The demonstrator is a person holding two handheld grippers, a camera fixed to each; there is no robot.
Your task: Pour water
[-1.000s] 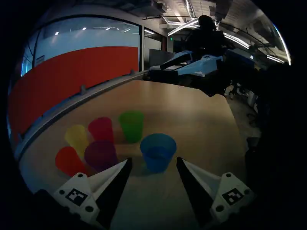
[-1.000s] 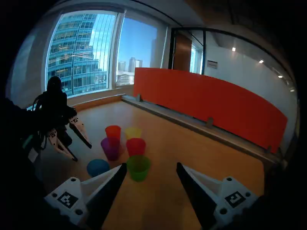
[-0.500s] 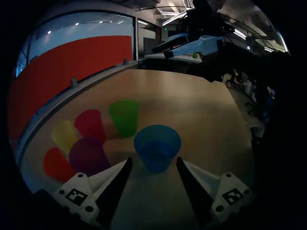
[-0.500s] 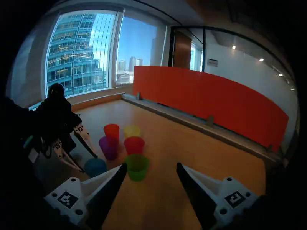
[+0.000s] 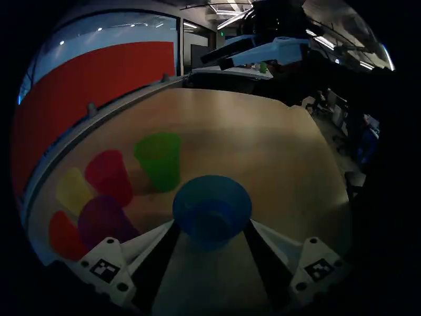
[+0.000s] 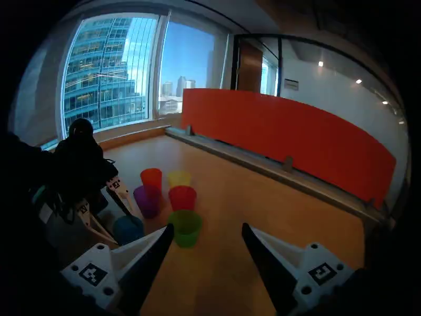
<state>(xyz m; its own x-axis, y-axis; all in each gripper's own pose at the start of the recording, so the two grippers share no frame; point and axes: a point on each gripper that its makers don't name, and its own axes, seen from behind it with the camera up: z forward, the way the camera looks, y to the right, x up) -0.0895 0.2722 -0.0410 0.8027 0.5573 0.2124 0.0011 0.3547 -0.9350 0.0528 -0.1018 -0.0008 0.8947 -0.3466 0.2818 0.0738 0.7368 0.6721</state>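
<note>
A blue cup [image 5: 212, 210] stands on the wooden table [image 5: 273, 158], between the two fingers of my left gripper [image 5: 210, 227]. The fingers flank the cup's sides at full spread, and the cup hides their tips. A darker level shows inside the cup. In the right gripper view, the same blue cup [image 6: 128, 229] sits low between the left gripper's fingers [image 6: 120, 190]. My right gripper [image 6: 206, 227] is open and holds nothing. It hovers just past the green cup [image 6: 185, 227]. It also appears far across the table as the right gripper [image 5: 211, 62].
Green [image 5: 158, 159], red [image 5: 109, 176], yellow [image 5: 73, 189], purple [image 5: 102, 221] and orange [image 5: 63, 237] cups cluster left of the blue one. An orange wall panel [image 6: 294, 137] and a ledge run along the table's far side. A person's dark figure [image 6: 79, 158] holds the left gripper.
My left gripper has advanced so that the blue cup, ahead of the fingertips a second ago, now sits between the fingers. The right gripper has barely shifted.
</note>
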